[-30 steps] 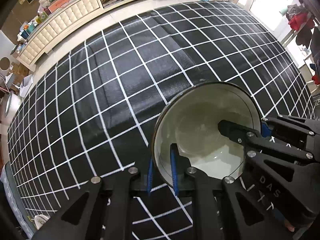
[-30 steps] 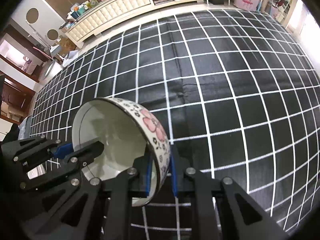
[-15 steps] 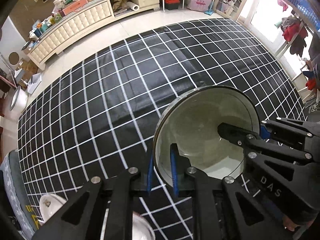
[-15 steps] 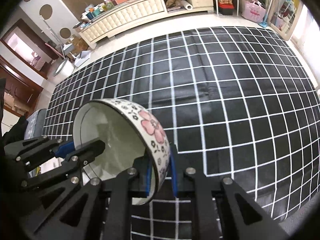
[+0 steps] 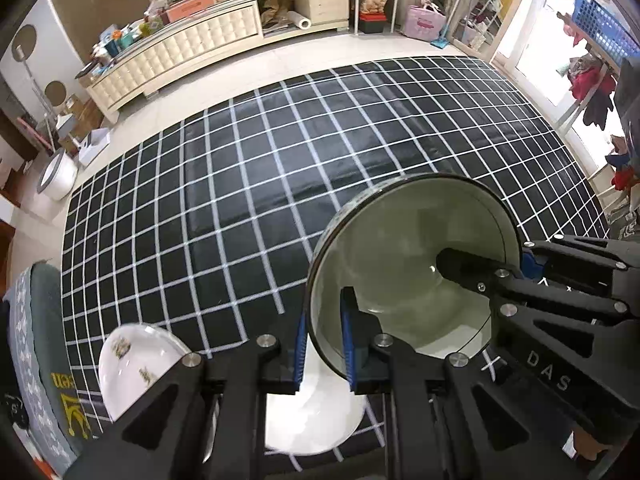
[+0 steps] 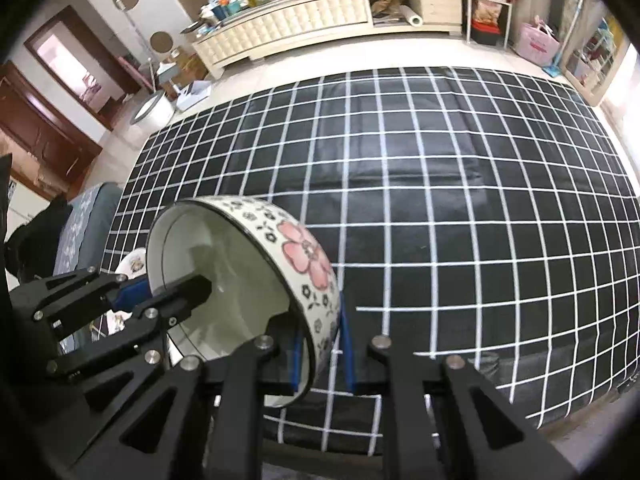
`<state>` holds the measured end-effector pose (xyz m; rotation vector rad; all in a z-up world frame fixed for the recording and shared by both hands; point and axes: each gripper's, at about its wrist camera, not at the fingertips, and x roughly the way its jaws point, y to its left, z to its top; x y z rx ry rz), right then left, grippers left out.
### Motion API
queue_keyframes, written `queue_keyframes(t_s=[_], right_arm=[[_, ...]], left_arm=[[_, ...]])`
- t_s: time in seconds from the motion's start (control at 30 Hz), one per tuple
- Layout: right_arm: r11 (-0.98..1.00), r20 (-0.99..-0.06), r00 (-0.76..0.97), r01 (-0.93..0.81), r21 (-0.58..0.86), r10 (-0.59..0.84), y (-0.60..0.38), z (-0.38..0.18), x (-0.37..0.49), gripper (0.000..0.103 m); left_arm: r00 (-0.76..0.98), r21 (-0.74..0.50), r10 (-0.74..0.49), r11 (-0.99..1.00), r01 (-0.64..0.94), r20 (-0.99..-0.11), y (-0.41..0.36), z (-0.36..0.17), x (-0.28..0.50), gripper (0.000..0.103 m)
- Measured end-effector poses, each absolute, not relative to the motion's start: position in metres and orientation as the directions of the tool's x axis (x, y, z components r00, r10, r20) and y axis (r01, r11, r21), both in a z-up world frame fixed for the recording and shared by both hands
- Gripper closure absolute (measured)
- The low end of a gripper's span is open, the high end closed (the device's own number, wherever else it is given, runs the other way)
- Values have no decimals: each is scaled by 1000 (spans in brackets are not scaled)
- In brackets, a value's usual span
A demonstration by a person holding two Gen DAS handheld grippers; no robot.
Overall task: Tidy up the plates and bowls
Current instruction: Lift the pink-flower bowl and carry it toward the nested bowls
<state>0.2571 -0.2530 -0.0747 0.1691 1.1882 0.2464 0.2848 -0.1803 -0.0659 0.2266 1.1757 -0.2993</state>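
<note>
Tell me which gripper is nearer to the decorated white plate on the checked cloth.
Left. The left gripper, shut on the bowl, is just beside the decorated white plate; the right gripper holds the bowl's opposite side, farther away.

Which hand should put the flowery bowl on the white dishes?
Probably left. Both grippers pinch the floral bowl, but the left gripper hangs right over the white plates, while the right gripper faces bare cloth.
</note>
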Motion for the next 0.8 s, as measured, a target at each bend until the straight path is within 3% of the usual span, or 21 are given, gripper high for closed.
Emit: queue_keyframes(t_s=[0.8], right_arm=[[965, -946, 213, -146, 217, 244, -168, -120, 225, 83]], left_arm=[[298, -33, -113, 965, 261, -948, -82, -111, 221, 90]])
